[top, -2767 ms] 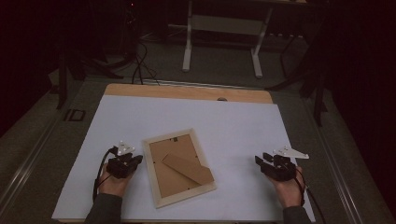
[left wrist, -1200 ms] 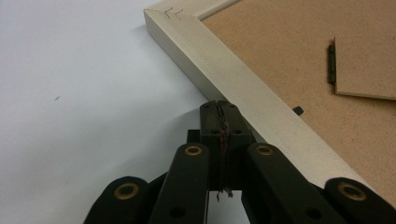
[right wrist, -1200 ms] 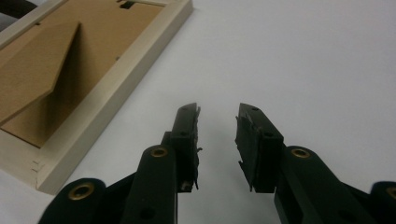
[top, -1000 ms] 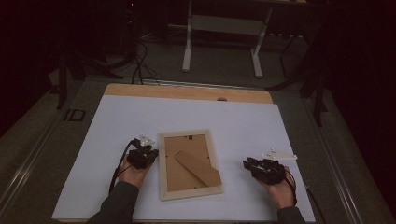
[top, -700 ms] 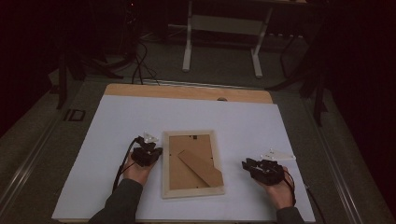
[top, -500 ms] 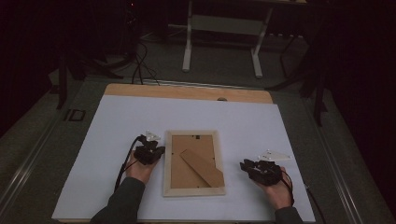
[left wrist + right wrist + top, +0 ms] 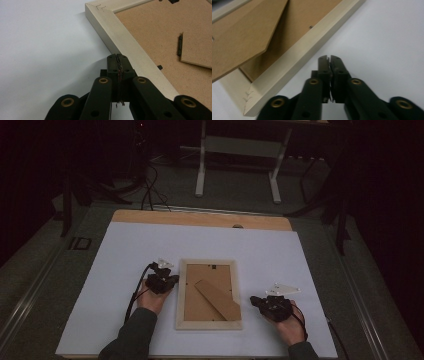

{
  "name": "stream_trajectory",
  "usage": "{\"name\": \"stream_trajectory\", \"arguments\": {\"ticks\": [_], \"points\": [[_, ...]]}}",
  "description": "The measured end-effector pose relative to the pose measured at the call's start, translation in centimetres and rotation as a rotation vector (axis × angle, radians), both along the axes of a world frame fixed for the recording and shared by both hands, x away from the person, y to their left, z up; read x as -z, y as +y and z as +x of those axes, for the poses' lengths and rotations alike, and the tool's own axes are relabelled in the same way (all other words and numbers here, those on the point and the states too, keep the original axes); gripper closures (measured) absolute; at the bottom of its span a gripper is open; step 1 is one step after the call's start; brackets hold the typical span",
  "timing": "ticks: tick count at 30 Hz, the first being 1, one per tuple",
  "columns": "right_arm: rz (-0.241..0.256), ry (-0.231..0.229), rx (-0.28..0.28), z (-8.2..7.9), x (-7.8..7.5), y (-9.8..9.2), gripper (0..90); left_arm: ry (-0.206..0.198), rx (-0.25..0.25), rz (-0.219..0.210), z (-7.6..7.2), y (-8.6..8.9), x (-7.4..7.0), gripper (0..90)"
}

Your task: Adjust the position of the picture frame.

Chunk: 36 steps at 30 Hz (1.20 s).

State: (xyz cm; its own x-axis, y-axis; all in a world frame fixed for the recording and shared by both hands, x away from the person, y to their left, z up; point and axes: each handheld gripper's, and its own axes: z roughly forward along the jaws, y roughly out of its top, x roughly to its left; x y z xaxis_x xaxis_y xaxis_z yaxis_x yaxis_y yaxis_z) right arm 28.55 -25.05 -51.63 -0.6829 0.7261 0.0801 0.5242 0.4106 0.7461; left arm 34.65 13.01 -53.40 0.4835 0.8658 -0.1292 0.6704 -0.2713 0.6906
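Observation:
A pale wooden picture frame [image 7: 208, 323] lies face down on the white table sheet [image 7: 120, 250], its brown backboard and stand flap [image 7: 218, 299] facing up. My left gripper [image 7: 171, 281] is shut, its tips pressed against the frame's left rail [image 7: 130, 47] near the top corner. My right gripper [image 7: 254, 300] is shut and empty, a short way off the frame's right rail [image 7: 307, 52] near the lower corner. In both gripper views the black jaws meet with nothing between them [image 7: 117, 58] [image 7: 329, 60].
The white sheet covers a wooden table whose bare far edge [image 7: 200, 218] shows. Beyond it stand a metal leg frame [image 7: 237, 155] and floor cables [image 7: 150, 185] in the dark. Cables trail from both grippers toward the near edge.
The frame has turned from tilted to square with the table and slid right. My left gripper pushed right along with its left rail. My right gripper drew in leftward toward the frame.

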Motion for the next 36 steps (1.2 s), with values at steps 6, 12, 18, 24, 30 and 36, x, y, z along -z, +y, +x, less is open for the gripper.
{"name": "stream_trajectory", "arguments": {"ticks": [6,12,18,24,30,36], "points": [[-0.016,0.032,-0.064,-0.3,0.6,1.0,90.0,-0.004,0.006,0.002,0.1,0.0,-0.1,90.0],[-0.037,0.056,-0.117,-0.4,1.0,1.5,90.0,-0.003,0.012,0.003,0.2,0.0,-0.1,90.0],[-0.059,0.071,-0.152,-0.6,1.3,2.1,90.0,0.000,0.017,0.006,0.2,0.0,-0.2,90.0],[-0.054,0.075,-0.149,-0.6,1.4,2.2,90.0,0.006,0.061,0.014,0.0,0.1,-0.2,90.0],[-0.060,0.072,-0.158,-0.6,1.4,2.8,90.0,0.001,0.084,0.007,0.0,-0.1,-0.4,90.0],[-0.061,0.070,-0.154,-0.7,1.4,3.0,90.0,-0.001,0.098,0.012,-0.1,-0.2,-0.6,90.0]]}}
